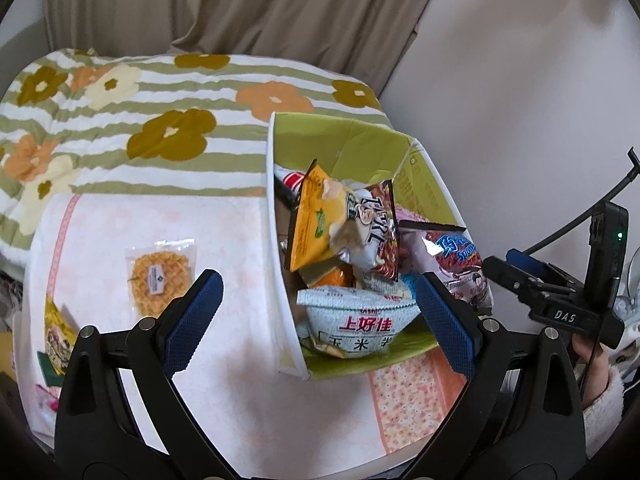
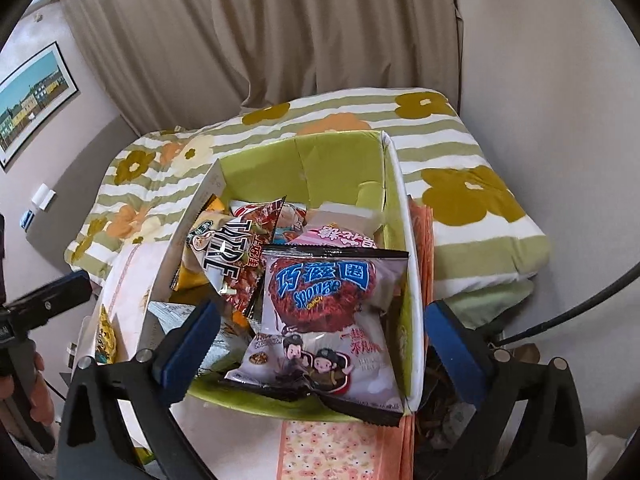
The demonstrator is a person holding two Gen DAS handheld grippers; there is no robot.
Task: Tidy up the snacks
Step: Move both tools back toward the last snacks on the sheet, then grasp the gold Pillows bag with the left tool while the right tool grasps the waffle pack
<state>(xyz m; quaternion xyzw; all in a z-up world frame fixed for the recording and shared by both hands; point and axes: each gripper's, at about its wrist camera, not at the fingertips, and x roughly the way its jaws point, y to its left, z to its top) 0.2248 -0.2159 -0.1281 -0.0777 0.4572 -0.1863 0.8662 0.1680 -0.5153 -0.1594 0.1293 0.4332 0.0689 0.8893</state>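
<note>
1. My right gripper (image 2: 316, 344) stands wide apart, pads clear of everything; the pale "Sponge Crunch" bag (image 2: 324, 320) lies loose between and just beyond them, leaning on the near wall of the green box (image 2: 332, 152).
2. My left gripper (image 1: 320, 320) is also spread, grasping nothing; the light-blue bag (image 1: 356, 328) printed 上好佳 sits beyond it inside the box.
3. A wrapped waffle (image 1: 160, 276) lies apart on the pink cloth (image 1: 224, 240), left of the box.
4. Behind are a flowered striped quilt (image 1: 120, 120) and beige curtains (image 2: 280, 32).
5. A dark red packet (image 2: 236, 264) reads "TAPRE", as far as I can tell.
</note>
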